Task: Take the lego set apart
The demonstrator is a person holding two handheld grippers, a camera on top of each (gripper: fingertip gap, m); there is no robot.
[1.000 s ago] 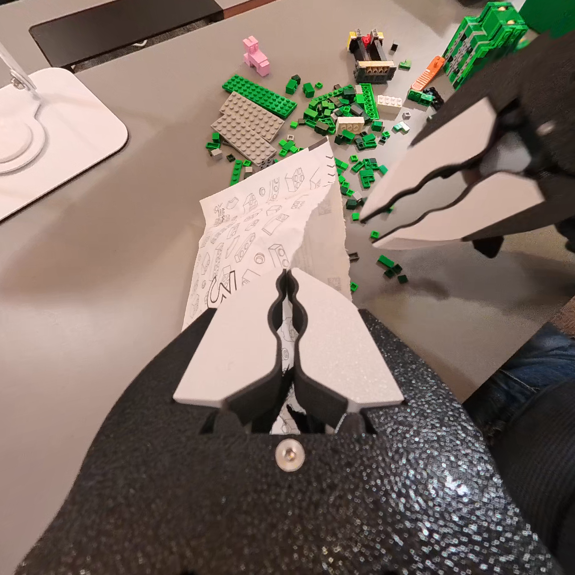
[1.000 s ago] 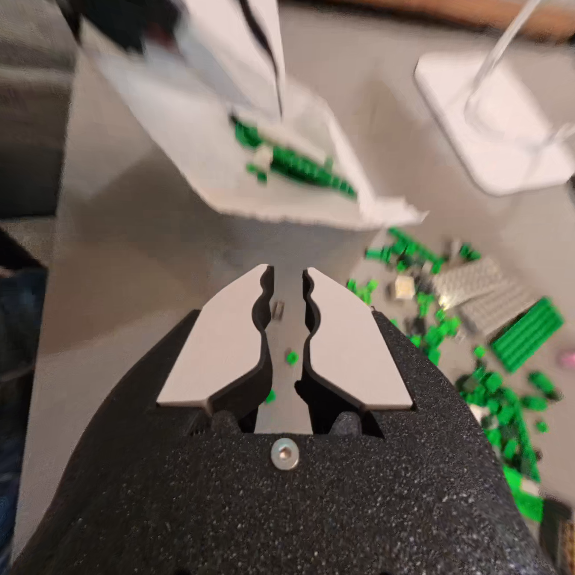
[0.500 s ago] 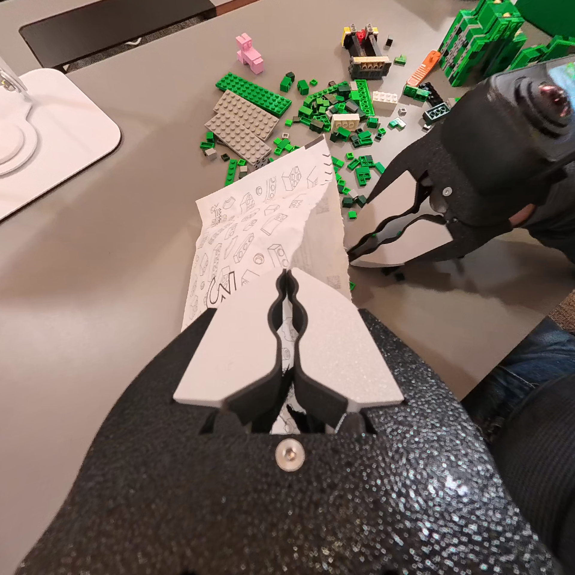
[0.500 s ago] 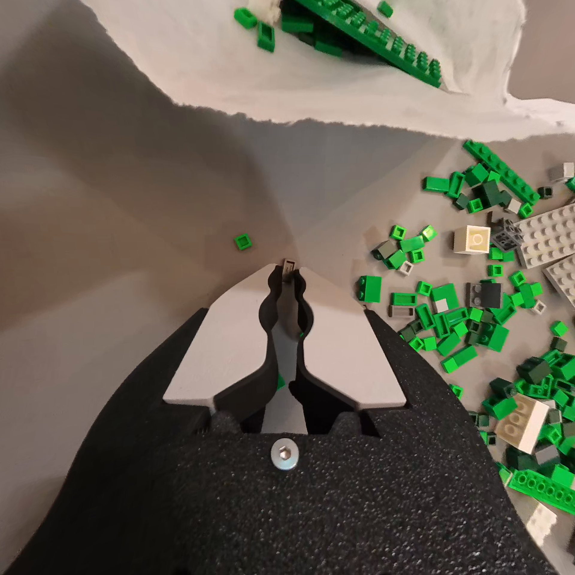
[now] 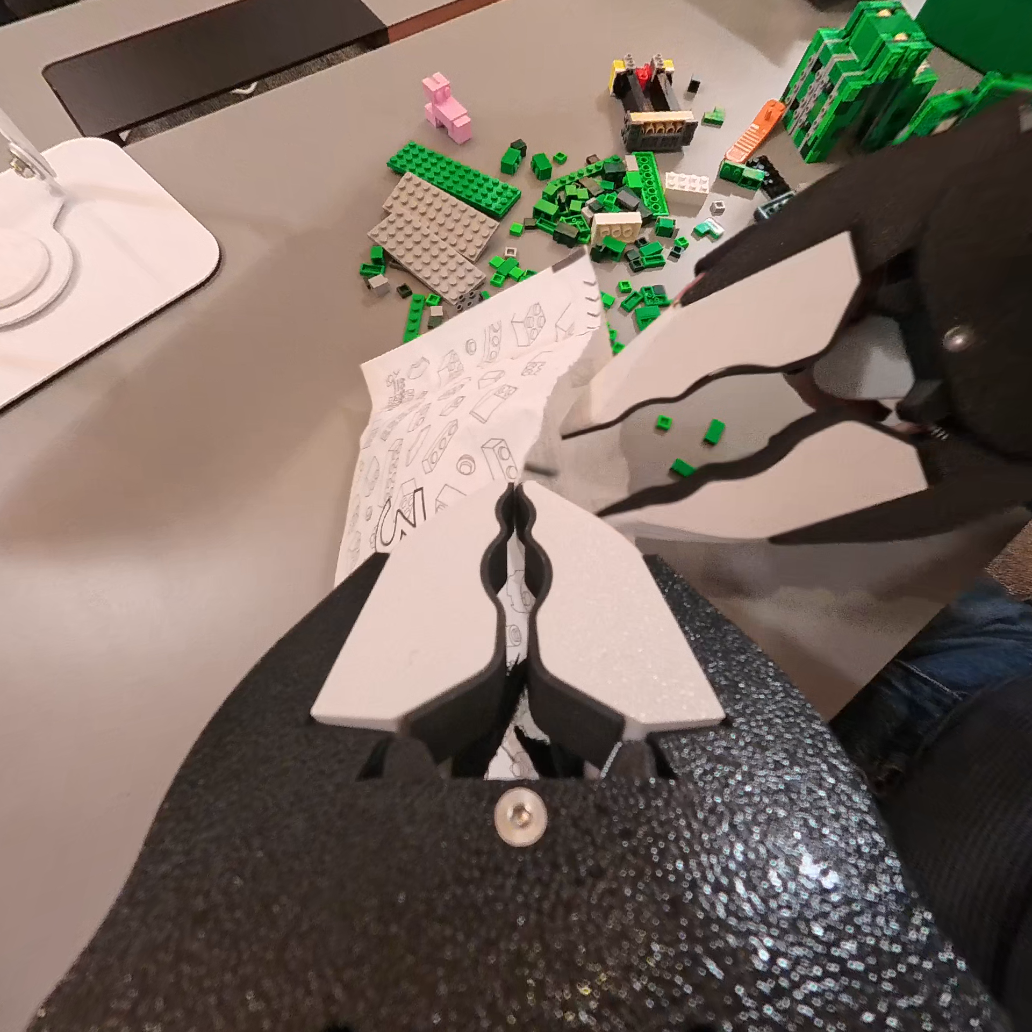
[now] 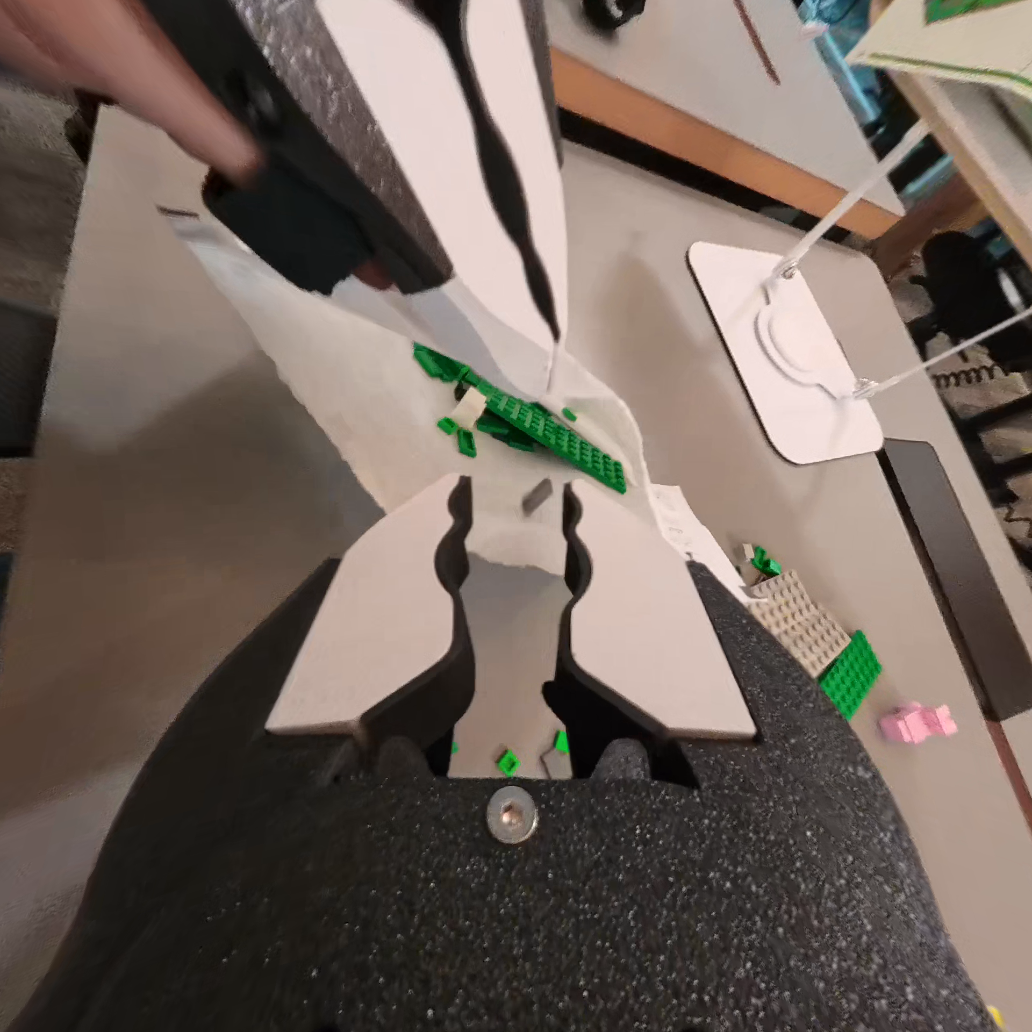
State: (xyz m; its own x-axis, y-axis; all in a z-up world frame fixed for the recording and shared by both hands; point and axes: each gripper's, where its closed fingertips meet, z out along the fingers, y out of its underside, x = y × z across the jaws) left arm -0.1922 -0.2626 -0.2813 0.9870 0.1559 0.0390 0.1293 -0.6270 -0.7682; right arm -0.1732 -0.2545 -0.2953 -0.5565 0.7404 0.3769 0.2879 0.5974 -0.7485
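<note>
2 claws show in the left wrist view: your left claw (image 5: pixel 516 491) is clamped on the edge of a white paper bag (image 5: pixel 474 402) printed with brick outlines, held up above the grey bench (image 5: pixel 167 474). Your right claw (image 5: pixel 581 474) comes in from the right with its jaws spread apart, tips right at the bag's torn mouth. Beyond the bag, toward the bench's far edge, lie the loose green pieces (image 5: pixel 603 218), grey plates (image 5: pixel 435 234), a pink figure (image 5: pixel 444 109), and a green built section (image 5: pixel 854 106) near the far right corner that looks not yet taken apart.

1 thing only the right wrist view gives you is the bag's inside: a long green plate (image 6: pixel 553 441) and small pieces rest there, its long axis slanting away to the right. A small grey piece (image 6: pixel 537 495) sits between the parted tips of your right claw, apparently in mid-air above the opening; I judge it is being dropped in.
</note>
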